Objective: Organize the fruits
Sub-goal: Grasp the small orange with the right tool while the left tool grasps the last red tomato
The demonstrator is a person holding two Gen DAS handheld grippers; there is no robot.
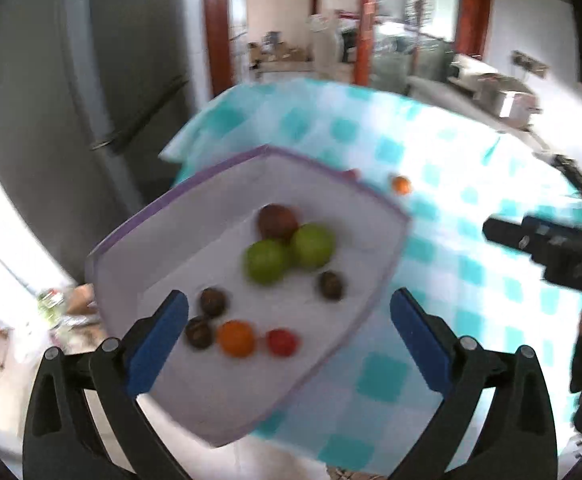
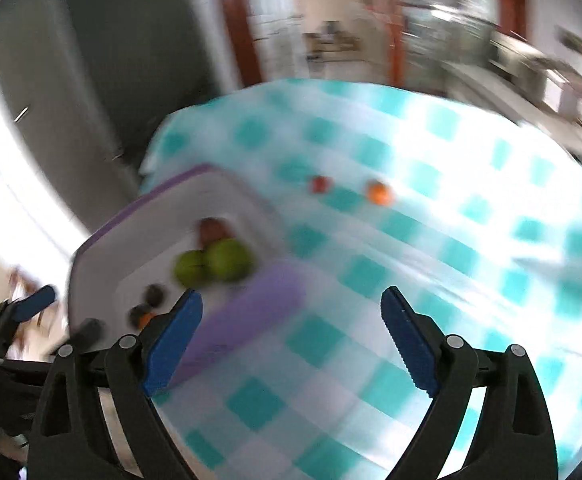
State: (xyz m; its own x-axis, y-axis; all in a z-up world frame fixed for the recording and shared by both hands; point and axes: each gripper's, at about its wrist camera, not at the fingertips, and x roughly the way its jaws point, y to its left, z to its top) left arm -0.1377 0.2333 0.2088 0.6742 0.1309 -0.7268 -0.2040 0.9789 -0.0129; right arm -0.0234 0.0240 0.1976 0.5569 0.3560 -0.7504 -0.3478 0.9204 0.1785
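Note:
A white tray with a purple rim (image 1: 139, 240) sits at the left edge of a teal-checked table. It holds two green fruits (image 1: 267, 261), a dark red fruit (image 1: 277, 221), three small dark fruits (image 1: 213, 301), an orange fruit (image 1: 235, 337) and a small red fruit (image 1: 282, 341). One orange fruit (image 1: 401, 185) lies on the cloth beyond the tray. My left gripper (image 1: 289, 338) is open above the tray's near side. My right gripper (image 2: 291, 336) is open above the cloth by the tray's purple corner (image 2: 251, 312). The right wrist view shows a loose red fruit (image 2: 321, 184) and the orange fruit (image 2: 379, 193).
The teal-checked tablecloth (image 1: 451, 240) covers the table. A grey fridge (image 1: 71, 80) stands left of the table. A doorway and kitchen counters with metal pots (image 1: 507, 100) lie behind. The other gripper's black body (image 1: 551, 248) shows at right in the left wrist view.

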